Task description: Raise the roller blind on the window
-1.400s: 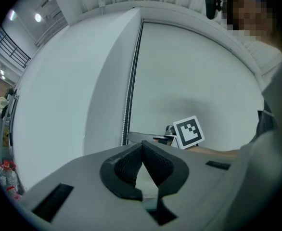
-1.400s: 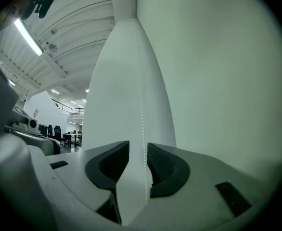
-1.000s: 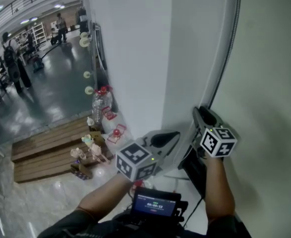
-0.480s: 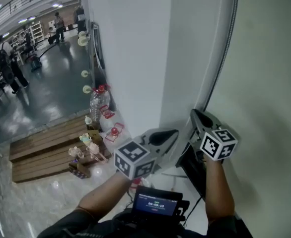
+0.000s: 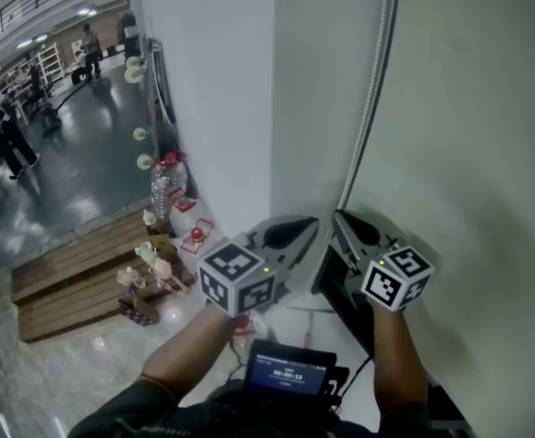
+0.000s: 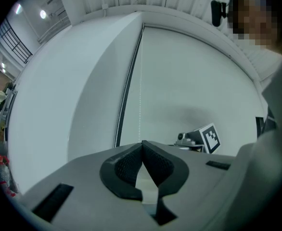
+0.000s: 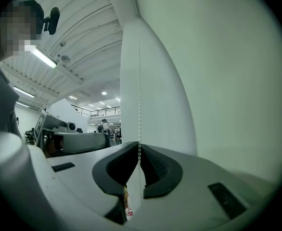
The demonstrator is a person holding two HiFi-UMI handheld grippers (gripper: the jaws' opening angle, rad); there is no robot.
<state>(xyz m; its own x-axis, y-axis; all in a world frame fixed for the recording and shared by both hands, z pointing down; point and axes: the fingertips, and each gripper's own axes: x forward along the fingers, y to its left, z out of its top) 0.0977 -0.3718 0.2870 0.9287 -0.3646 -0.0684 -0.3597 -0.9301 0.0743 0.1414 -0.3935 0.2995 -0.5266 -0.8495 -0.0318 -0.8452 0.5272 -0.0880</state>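
The right gripper [image 7: 139, 147] is seen clamped on a thin white bead chain [image 7: 139, 100]. Its jaws have just been closing, and the chain is caught between the dark ribbed pads [image 7: 155, 167], hanging straight down into them. A second strand of the same chain is seen further right, curving down behind the gripper body, where its lower end is hidden.

The left gripper [image 6: 142, 146] is held just beside the right one, with its jaws brought together. A faint dotted line of chain is seen running down to the point where they meet. Whether it is nipped there or passes behind cannot be told.

The pale cream fabric roller blind [image 5: 468, 153] is spread over the window directly in front of both grippers. It is bordered on its left by a dark vertical frame strip [image 5: 370, 99] and a white wall pillar [image 5: 222, 108]. The blind's lower edge is covered by the grippers and cut off by the frame, so its height cannot be judged. In the head view the chain is too fine to be made out.

A black boxy object [image 5: 340, 290] is partly hidden below the right gripper. Small items on the wooden steps [image 5: 67, 281] are too small to be identified.
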